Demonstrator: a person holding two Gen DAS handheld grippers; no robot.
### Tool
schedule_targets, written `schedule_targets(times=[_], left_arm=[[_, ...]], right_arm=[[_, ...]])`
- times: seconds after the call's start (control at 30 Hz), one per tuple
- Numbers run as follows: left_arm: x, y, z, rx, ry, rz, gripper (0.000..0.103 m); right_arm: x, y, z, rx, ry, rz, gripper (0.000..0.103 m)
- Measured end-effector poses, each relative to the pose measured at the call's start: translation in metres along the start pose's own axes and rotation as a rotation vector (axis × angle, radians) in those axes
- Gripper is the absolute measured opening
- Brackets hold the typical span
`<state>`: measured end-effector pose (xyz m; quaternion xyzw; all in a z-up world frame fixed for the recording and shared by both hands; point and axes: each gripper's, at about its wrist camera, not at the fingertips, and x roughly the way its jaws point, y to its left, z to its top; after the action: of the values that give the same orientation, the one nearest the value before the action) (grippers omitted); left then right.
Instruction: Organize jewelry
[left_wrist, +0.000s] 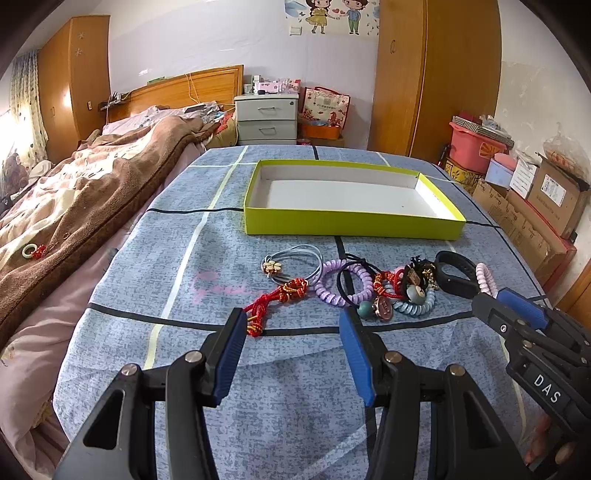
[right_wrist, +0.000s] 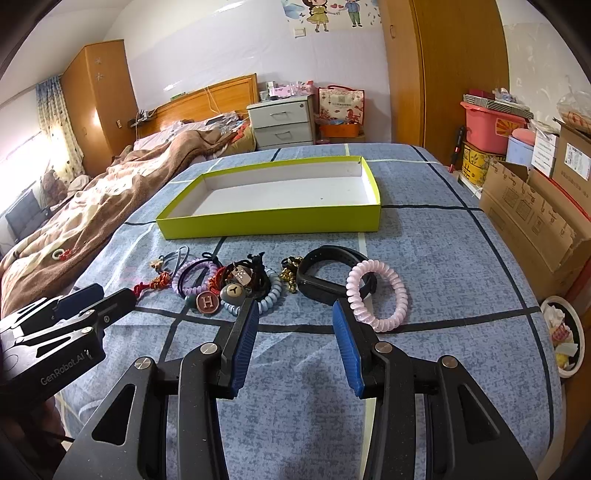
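Observation:
A row of jewelry lies on the blue bedspread in front of an empty yellow-green box (left_wrist: 351, 223) (right_wrist: 273, 221). It holds a red knotted cord (left_wrist: 277, 299), a purple spiral tie (left_wrist: 343, 282) (right_wrist: 192, 277), a blue spiral tie (left_wrist: 415, 304) (right_wrist: 267, 295), a black wristband (left_wrist: 456, 275) (right_wrist: 325, 273) and a pink spiral tie (right_wrist: 378, 295) (left_wrist: 485, 277). My left gripper (left_wrist: 291, 321) is open and empty just short of the red cord. My right gripper (right_wrist: 293, 310) is open and empty, its right finger beside the pink tie.
A brown blanket (left_wrist: 74, 206) with a small green-and-red bracelet (left_wrist: 33, 252) lies to the left. Cardboard boxes (right_wrist: 535, 221) and a pink tub (right_wrist: 491, 125) stand to the right of the bed. A nightstand (left_wrist: 267, 118) and wardrobes stand behind.

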<state>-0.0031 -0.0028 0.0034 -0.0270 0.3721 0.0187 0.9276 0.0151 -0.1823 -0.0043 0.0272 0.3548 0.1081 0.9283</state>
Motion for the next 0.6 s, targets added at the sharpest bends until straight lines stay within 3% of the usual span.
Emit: schedule_targets(times=[0.6], left_arm=[[0.0000, 0.0024, 0.0003, -0.007, 0.006, 0.007, 0.054]], right_arm=[[0.0007, -0.0003, -0.0015, 0.000, -0.002, 0.000, 0.043]])
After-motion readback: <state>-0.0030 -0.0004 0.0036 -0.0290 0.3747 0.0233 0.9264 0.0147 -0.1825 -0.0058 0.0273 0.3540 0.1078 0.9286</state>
